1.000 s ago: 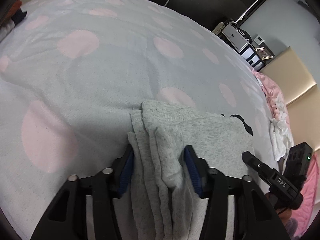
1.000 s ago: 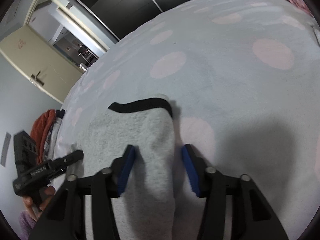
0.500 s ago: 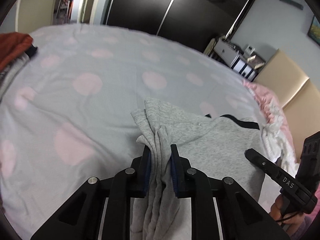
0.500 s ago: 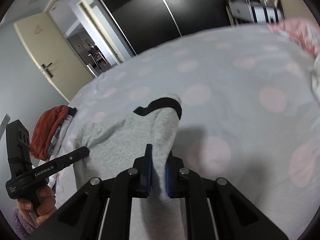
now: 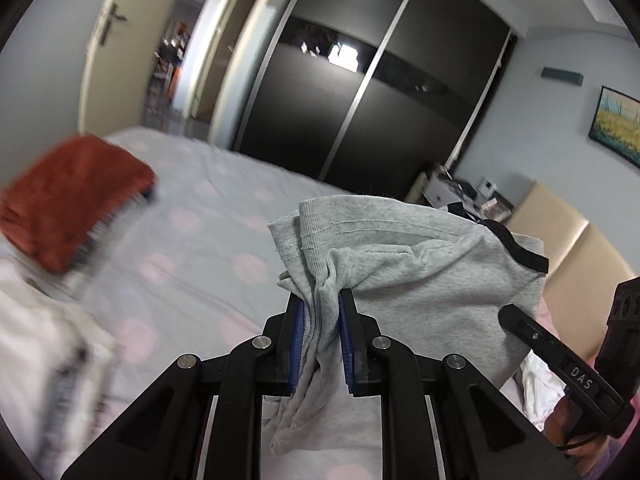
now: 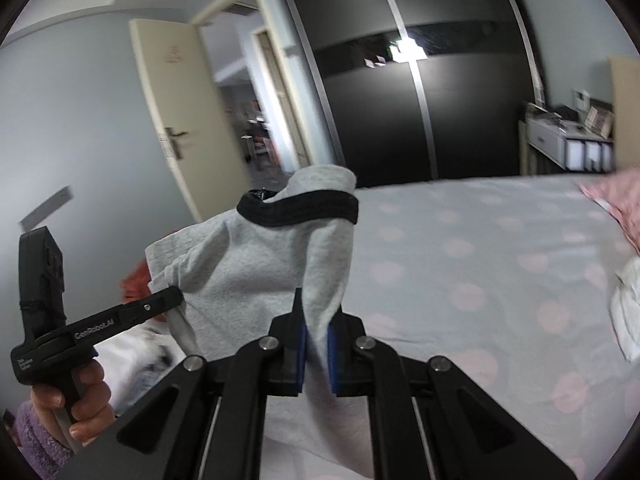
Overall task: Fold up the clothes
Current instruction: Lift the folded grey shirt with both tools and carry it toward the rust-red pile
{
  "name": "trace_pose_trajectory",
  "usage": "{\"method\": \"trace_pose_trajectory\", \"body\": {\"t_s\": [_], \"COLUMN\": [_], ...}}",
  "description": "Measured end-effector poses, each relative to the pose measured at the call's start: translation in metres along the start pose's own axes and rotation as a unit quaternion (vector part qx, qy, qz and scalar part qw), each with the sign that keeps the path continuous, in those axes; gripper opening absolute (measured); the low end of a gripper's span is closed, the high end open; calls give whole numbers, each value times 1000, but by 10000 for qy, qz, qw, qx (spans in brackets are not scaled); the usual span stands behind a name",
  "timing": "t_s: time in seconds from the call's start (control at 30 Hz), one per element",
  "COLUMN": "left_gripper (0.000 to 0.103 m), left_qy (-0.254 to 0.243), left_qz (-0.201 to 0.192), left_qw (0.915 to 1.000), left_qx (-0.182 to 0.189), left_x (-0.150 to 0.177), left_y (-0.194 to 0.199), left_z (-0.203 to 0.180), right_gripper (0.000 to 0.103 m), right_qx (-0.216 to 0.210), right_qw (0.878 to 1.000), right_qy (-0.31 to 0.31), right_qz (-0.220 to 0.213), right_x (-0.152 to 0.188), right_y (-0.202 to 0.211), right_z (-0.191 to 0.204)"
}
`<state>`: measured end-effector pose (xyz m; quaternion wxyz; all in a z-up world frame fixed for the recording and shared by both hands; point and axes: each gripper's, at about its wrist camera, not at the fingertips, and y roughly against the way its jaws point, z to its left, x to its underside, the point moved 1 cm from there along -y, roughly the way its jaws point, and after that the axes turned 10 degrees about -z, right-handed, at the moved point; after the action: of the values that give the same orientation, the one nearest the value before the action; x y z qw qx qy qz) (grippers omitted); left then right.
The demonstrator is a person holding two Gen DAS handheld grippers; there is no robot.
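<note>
A grey garment (image 5: 420, 272) with a black band (image 5: 520, 252) hangs in the air over the bed (image 5: 200, 240), stretched between both grippers. My left gripper (image 5: 320, 300) is shut on a bunched, folded edge of it, cloth squeezed between the blue pads. In the right wrist view the grey garment (image 6: 260, 264) rises ahead with its black band (image 6: 300, 208) on top. My right gripper (image 6: 316, 320) has its jaws closing on the cloth, which the pads press. The other gripper's body (image 6: 120, 320) shows at left, held by a hand in a purple sleeve.
The bed (image 6: 480, 260) has a grey cover with pink dots. A stack of folded clothes topped in red (image 5: 72, 200) lies at its left side. Pink and white bedding (image 6: 624, 280) sits at the right. Dark wardrobe doors (image 5: 360, 100) and an open door (image 6: 168, 120) stand behind.
Both grippers closed on the grey garment and lifted it off the bed. The views tilted up, from the bed surface to the wardrobe and the door.
</note>
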<state>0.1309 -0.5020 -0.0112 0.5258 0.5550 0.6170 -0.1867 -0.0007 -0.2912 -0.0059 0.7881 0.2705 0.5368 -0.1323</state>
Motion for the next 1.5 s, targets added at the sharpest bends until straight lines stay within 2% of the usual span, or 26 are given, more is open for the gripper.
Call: {"method": "trace_pose_trajectory", "body": {"t_s": [0.13,0.33,0.5,0.67,0.77,0.87,0.97,1.13,1.27,1.33,1.4,1.5], "left_gripper": [17,17,17,16,16,16,16,19,41,44,52,54], "left_qy": [-165,-610,-896,-1131,-1090,-925,-646,-529,-248,-84,-85,-117], "left_qz": [-413,-884,-860,-626,-553,-316,69,767,1083,1154,1195,1370], "left_qw": [9984,9882,9751,9606,9599,9601,9640,9674,9690,9727,9745,9715], "left_qx": [-339,-1095,-1839,-2460,-2523,-2619,-2579,-2357,-2205,-2013,-1897,-1928], "left_x": [-43,-98,-117,-120,-128,-124,-98,-39,-10,0,7,14], "left_y": [63,164,229,267,278,259,228,189,167,162,158,139], "left_z": [31,86,138,185,210,242,269,293,304,308,309,309], "right_gripper": [7,6,6,6,6,6,6,6,6,6,6,6], "right_qx": [-592,-1604,-2241,-2524,-2534,-2389,-1986,-1507,-1119,-998,-969,-1023], "right_qw": [9981,9869,9736,9617,9518,9447,9515,9576,9555,9521,9512,9510], "right_qy": [140,132,-20,-377,-731,-873,-631,-549,-649,-715,-711,-720], "right_qz": [-70,84,431,1000,1565,2071,2262,2394,2650,2801,2843,2826], "right_x": [-15,-19,2,45,77,109,139,149,161,170,176,179], "right_y": [2,-4,-14,-23,-40,-71,-100,-132,-155,-165,-170,-173], "right_z": [68,182,270,331,341,344,331,305,281,272,267,264]}}
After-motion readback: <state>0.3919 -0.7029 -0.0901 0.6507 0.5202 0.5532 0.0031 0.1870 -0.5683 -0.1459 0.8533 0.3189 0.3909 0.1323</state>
